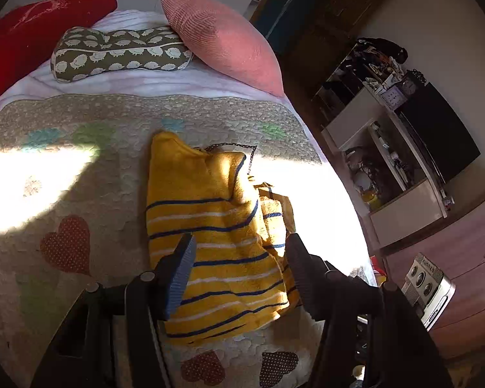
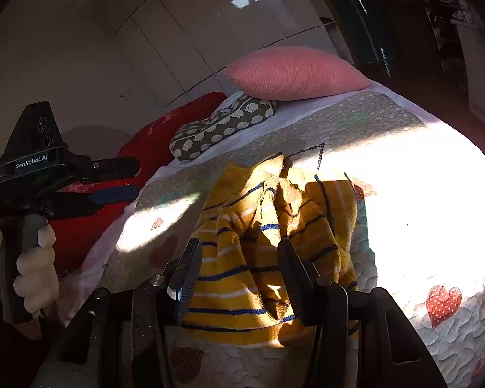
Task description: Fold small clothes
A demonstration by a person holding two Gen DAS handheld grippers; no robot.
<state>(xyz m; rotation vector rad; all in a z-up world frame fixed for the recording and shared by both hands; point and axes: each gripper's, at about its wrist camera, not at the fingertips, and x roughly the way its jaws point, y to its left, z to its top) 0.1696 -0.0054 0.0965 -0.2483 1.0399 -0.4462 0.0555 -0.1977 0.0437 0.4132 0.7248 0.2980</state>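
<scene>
A small yellow sweater [image 1: 210, 226] with blue and white stripes lies crumpled and partly folded on the quilted bedspread [image 1: 90, 200]. In the left wrist view my left gripper [image 1: 241, 247] hovers over the sweater's near end, open, with no cloth pinched. The right wrist view shows the same sweater [image 2: 307, 213] bunched up, sleeves heaped in the middle. My right gripper [image 2: 239, 253] hangs above it, open and holding nothing. The left gripper [image 2: 137, 179] also appears at the left of that view, held by a hand [image 2: 35, 265], off to the side of the sweater.
At the head of the bed lie a pink cushion [image 1: 223, 38], a hedgehog-print pillow [image 1: 119, 55] and a red cushion [image 1: 22, 38]. The bed's right edge drops beside a white shelf unit [image 1: 388, 161] and pink drawers [image 1: 462, 258]. Strong sunlight washes out part of the quilt.
</scene>
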